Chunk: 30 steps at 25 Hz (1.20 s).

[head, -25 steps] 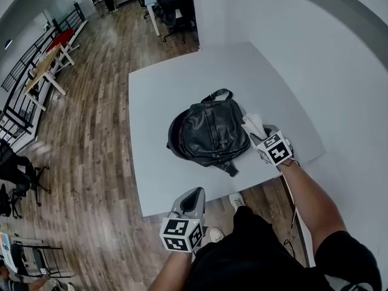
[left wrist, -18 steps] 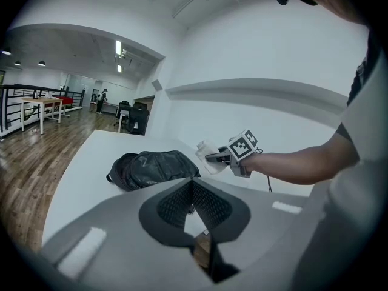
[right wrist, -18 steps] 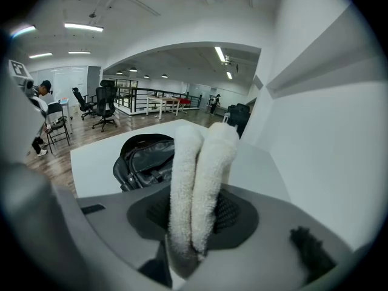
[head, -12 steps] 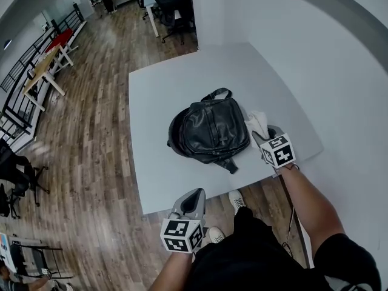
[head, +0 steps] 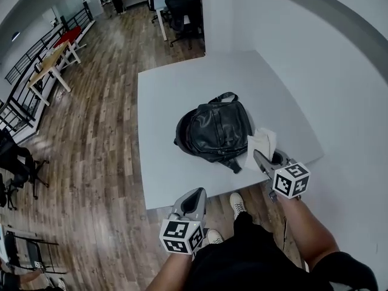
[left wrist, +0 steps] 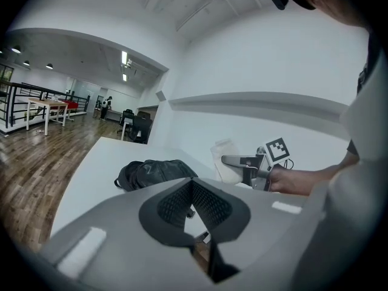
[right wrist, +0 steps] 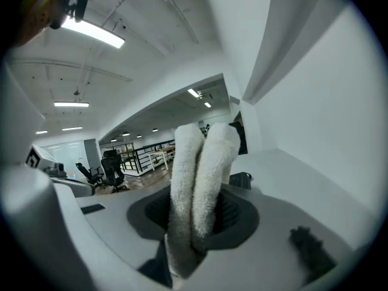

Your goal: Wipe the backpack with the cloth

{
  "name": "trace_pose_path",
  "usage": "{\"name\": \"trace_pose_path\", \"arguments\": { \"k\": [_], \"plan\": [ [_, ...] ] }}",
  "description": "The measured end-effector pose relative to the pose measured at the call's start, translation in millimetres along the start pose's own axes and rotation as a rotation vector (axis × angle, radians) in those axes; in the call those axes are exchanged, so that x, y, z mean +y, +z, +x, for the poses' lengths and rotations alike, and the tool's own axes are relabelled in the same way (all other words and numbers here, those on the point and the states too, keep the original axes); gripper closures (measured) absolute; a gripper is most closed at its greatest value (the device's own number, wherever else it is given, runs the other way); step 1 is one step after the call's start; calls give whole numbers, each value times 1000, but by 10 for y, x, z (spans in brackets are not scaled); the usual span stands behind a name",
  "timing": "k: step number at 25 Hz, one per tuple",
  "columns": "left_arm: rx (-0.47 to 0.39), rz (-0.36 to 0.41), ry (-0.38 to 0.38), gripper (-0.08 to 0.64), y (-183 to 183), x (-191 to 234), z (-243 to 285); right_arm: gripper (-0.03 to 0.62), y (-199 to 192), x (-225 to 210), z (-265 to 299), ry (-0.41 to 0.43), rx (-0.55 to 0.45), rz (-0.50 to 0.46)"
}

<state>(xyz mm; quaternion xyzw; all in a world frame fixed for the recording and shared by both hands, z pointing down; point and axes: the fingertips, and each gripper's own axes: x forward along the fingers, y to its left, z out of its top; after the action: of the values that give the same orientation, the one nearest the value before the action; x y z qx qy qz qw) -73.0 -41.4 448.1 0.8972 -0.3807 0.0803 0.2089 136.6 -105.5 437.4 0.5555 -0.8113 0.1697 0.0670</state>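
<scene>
A black leather backpack (head: 215,131) lies flat on the white table (head: 176,96); it also shows in the left gripper view as the backpack (left wrist: 154,173). My right gripper (head: 262,158) hovers just off the bag's near right side, shut on a folded white cloth (head: 261,144). In the right gripper view the cloth (right wrist: 203,162) stands up between the jaws of the right gripper (right wrist: 195,220), and a bit of the backpack (right wrist: 241,179) shows behind it. My left gripper (head: 193,199) hangs below the table's near edge, shut and holding nothing; the left gripper (left wrist: 193,190) points toward the bag.
A white wall (head: 327,71) runs along the table's right side. Wooden floor (head: 91,132) lies to the left, with office chairs (head: 182,11) and desks (head: 48,59) far off. The person's shoes (head: 236,202) are under the near edge.
My right gripper has pulled the cloth back from the backpack's right side toward the table's near edge. The left gripper has stayed where it was.
</scene>
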Motion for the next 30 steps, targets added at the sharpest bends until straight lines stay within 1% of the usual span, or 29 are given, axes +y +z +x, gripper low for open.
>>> {"name": "trace_pose_path", "arguments": {
  "k": [3, 7, 11, 14, 17, 21, 24, 30],
  "plan": [
    [-15, 9, -16, 552, 21, -60, -66, 465, 60, 275, -210, 38, -27, -4],
    [-6, -11, -41, 552, -72, -140, -109, 465, 62, 675, -511, 109, -26, -61],
    [6, -30, -56, 552, -178, -172, -195, 465, -43, 931, -758, 132, -29, -85],
    [7, -20, -71, 552, -153, -203, -279, 465, -99, 976, -881, 117, -28, -70],
    [-10, -5, -83, 552, -62, -224, -315, 465, -108, 983, -955, 107, -31, -45],
    [-37, -18, -87, 552, 2, -296, -398, 465, -125, 1051, -990, 111, -17, -52],
    [-47, -30, -86, 552, -15, -382, -459, 465, -93, 1105, -965, 129, -15, -56],
    [-65, -34, -39, 552, 27, -358, -452, 465, -26, 1185, -930, 186, -26, -65]
  ]
}}
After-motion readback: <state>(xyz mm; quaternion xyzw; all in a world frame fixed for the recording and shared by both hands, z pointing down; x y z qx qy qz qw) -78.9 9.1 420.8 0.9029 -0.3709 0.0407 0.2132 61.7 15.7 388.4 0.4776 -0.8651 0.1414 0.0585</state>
